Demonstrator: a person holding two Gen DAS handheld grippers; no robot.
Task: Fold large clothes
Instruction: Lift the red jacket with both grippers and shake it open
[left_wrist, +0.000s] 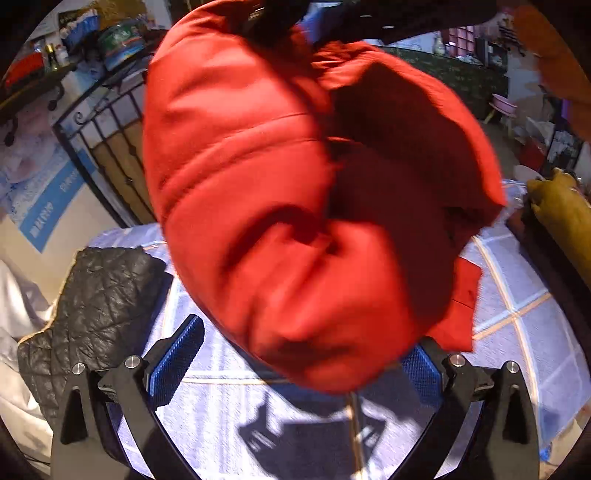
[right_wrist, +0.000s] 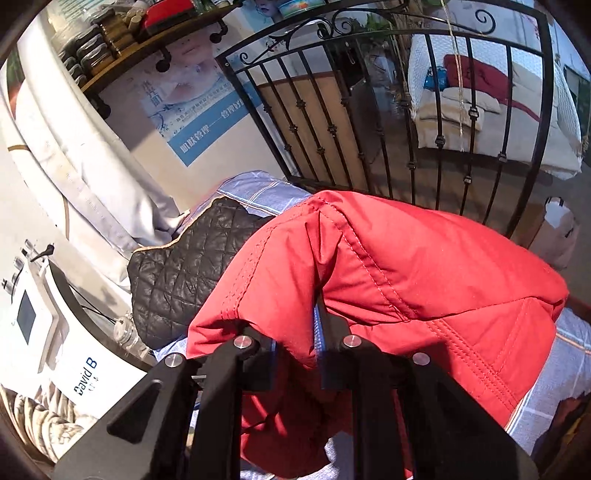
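Red padded jacket (left_wrist: 295, 192) hangs bunched in the air above the bed (left_wrist: 517, 295), which is covered by a blue-and-white checked sheet. One edge of the jacket droops toward the sheet; whether it touches is not clear.

Right hand-held gripper (right_wrist: 297, 354): jaws nearly closed, pinching a fold of the red fabric near a stitched seam. It appears to carry the garment's weight.

Left hand-held gripper (left_wrist: 306, 363): jaws spread wide, blue pads visible, nothing between them. The jacket's lower bulge hangs just in front of and partly over its right finger (left_wrist: 421, 373). No grip made.

Risks, as judged from here:
- Single pinch on slick, puffy fabric. The fold could slide out and the whole jacket drop in a heap.
- Left jaws may close on a thick wad and not one layer, giving a lopsided spread.
- The bunched shape hides sleeves and hem; laying it down this way would trap creases.
- Black quilted jacket (right_wrist: 184, 273) lies at the bed's far-left side, just beside the red one in the right wrist view; the red one could land over it.

Count: red jacket, one. Black quilted jacket, one. Hand-held grippers, two. Black iron railing (right_wrist: 369, 110) behind the bed, one. White device (right_wrist: 44, 325) with a small screen beside the bed, one.
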